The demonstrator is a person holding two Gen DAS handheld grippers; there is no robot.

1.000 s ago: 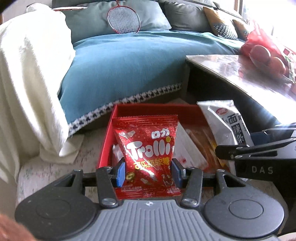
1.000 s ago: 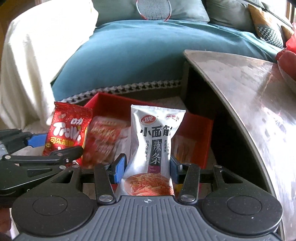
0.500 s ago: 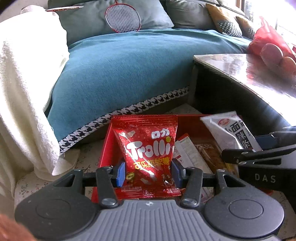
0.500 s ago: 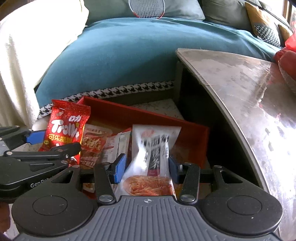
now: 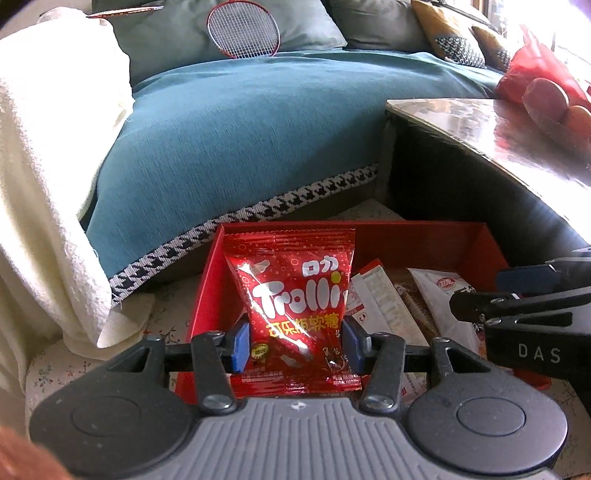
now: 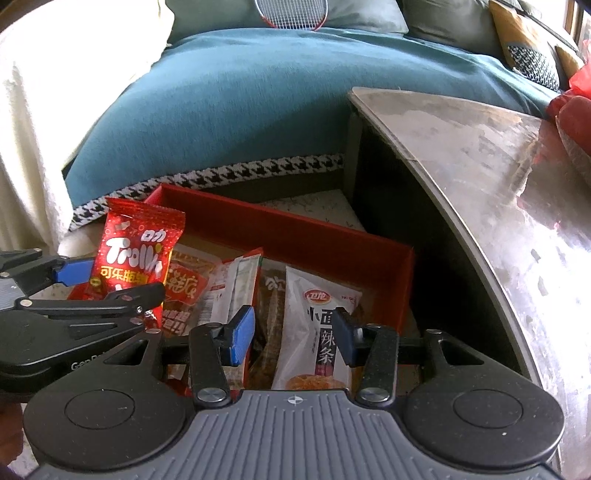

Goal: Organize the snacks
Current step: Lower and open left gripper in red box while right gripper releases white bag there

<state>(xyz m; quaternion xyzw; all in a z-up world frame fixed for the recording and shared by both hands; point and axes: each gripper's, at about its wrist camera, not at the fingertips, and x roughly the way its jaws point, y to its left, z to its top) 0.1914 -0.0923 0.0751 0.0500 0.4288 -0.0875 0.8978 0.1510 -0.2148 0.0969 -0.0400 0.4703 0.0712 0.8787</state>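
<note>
Left wrist view: our left gripper [image 5: 295, 341] pinches the Trolli bag [image 5: 295, 295] over the red box [image 6: 295, 229]; our right gripper [image 6: 293, 332] stands spread around the white spicy-strip packet [image 6: 317, 321] lying inside — one bag left to drop.

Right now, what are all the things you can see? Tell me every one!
red box: one, red, on the floor by the sofa
Trolli bag: one, red, over the box
white packet: one, white, in the box
other packets: several, red, white, brown, in the box
sofa: one, teal
racket: one, red-framed, on the sofa
blanket: one, cream, left
table: one, shiny, right
left gripper: fingers squeezing the Trolli bag
right gripper: fingers around the white packet
</note>
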